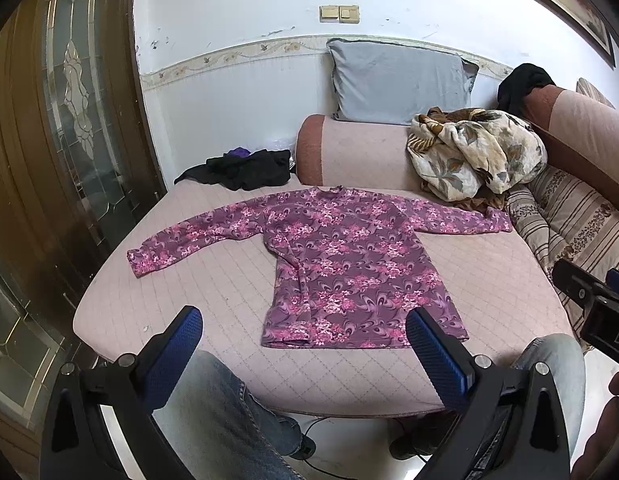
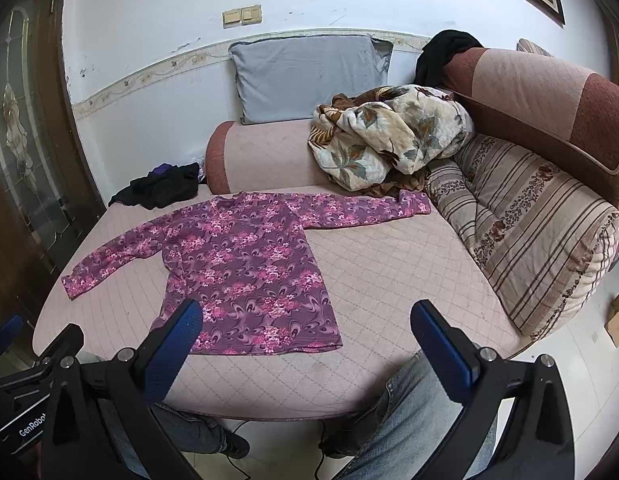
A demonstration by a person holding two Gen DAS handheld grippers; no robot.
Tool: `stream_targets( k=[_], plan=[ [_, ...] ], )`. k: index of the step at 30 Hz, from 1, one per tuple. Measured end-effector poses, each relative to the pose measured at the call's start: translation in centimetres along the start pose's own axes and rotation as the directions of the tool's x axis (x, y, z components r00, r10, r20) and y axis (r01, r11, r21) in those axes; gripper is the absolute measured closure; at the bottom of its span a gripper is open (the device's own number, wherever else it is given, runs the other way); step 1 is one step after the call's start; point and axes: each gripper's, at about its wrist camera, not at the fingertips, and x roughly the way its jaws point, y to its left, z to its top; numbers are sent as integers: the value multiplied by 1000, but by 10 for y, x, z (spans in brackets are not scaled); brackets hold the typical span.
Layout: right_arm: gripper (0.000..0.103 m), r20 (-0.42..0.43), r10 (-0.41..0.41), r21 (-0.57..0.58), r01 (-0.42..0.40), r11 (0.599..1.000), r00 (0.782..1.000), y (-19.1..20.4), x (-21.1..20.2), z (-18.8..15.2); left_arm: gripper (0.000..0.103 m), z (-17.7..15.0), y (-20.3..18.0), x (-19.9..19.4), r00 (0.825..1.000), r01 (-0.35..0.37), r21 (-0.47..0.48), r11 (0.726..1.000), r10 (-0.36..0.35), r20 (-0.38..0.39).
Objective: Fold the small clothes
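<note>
So the purple long-sleeved top with the pink flower print (image 1: 349,264) was spread flat on the pink quilted bed cover (image 1: 229,288), collar at the far side, hem at the near edge, both sleeves stretched out to left and right. Nothing was lying on top of it.

Around it things were a bit crowded though. A crumpled black garment (image 1: 241,170) sat at the far left corner of the bed, with a scrap of something purple poking out behind it. A pink bolster with a rust-brown end (image 1: 349,152) ran along the far side, just beyond the collar, and a grey pillow (image 1: 397,80) leaned on the wall above it. On the far right a bunched-up cream blanket with brown leaf print (image 1: 473,152) was touching the tip of the right sleeve, maybe overlapping it a little, hard to tell. A striped beige cushion (image 2: 529,240) lay along the right side, apart from the top's body.

The left hand-held gripper (image 1: 305,336) hung over the near edge with its blue-padded fingers spread wide, holding nothing, the hem showing between them. The right hand-held gripper (image 2: 307,330) was just as wide and empty, near the hem's right corner. The person's jeans-clad knees (image 2: 409,412) showed below the bed edge.
</note>
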Motion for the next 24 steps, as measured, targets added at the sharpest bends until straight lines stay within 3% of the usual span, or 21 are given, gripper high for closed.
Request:
stream_targets(
  k=[24],
  plan=[
    [0, -11, 9, -12, -10, 1000, 1000, 15, 6, -7, 0, 0, 3, 16, 999, -12, -5, 1000, 12, -31]
  ],
)
